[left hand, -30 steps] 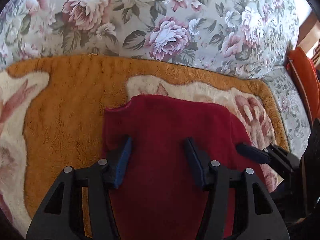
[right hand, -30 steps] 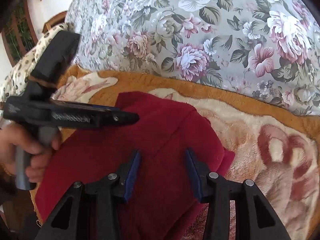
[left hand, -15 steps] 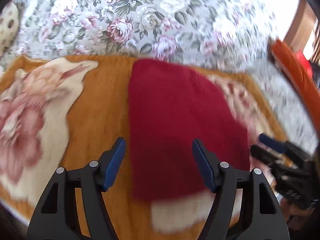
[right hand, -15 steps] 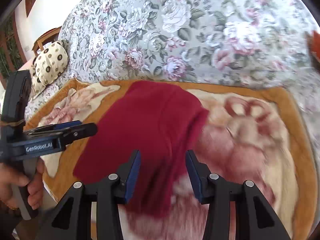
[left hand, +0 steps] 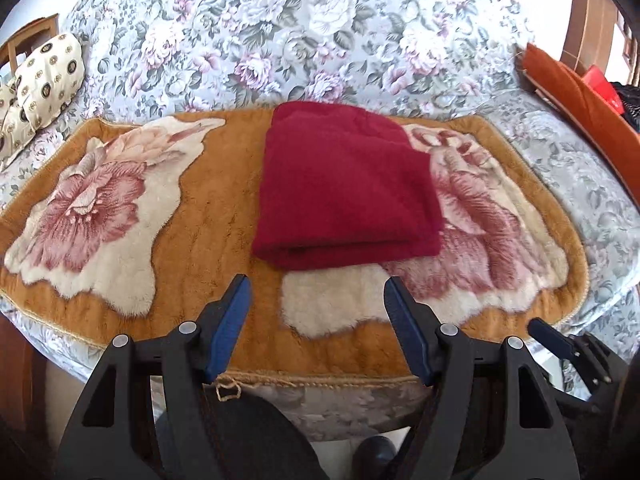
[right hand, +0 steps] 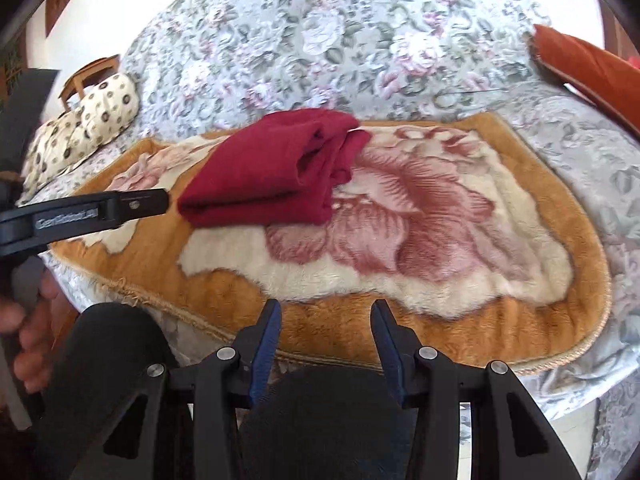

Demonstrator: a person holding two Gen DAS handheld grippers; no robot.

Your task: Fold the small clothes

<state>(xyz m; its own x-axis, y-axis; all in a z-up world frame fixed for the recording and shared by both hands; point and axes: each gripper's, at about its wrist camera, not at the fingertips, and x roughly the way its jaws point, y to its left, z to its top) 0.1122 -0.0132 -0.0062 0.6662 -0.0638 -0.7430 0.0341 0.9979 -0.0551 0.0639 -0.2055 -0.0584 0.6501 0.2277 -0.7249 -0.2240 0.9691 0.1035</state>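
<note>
Two tongs, both empty. Left tongs: blue pads spread wide, nothing between them. Their jaws have just been opening, with no cloth in the gap. Right tongs: pads apart, gap narrower than the left pair's, nothing held.

Red garment is folded into a compact block and lies flat on the orange floral blanket, which is spread over the bed.

Key relation: the garment sits straight ahead of the left tongs and beyond their tips, clear of the pads. Its near folded edge runs crosswise to the left tongs; its longer side runs away from them toward the back of the bed. From the right tongs it lies ahead and off to the left, well apart. My read is that the left hand has the shorter, squarer approach and the right would have to reach across.

In the right wrist view, one arm of the left tongs points at the near left corner of the garment, just short of it. Stacked layers show on the garment's right side in that view, so the open edges face right and the fold faces the tongs.

Judgement: this piece looks finished. Both tongs stand clear of it, so any next step starts with a fresh reach forward.

A spotted pillow lies far left of both tongs, not involved.
</note>
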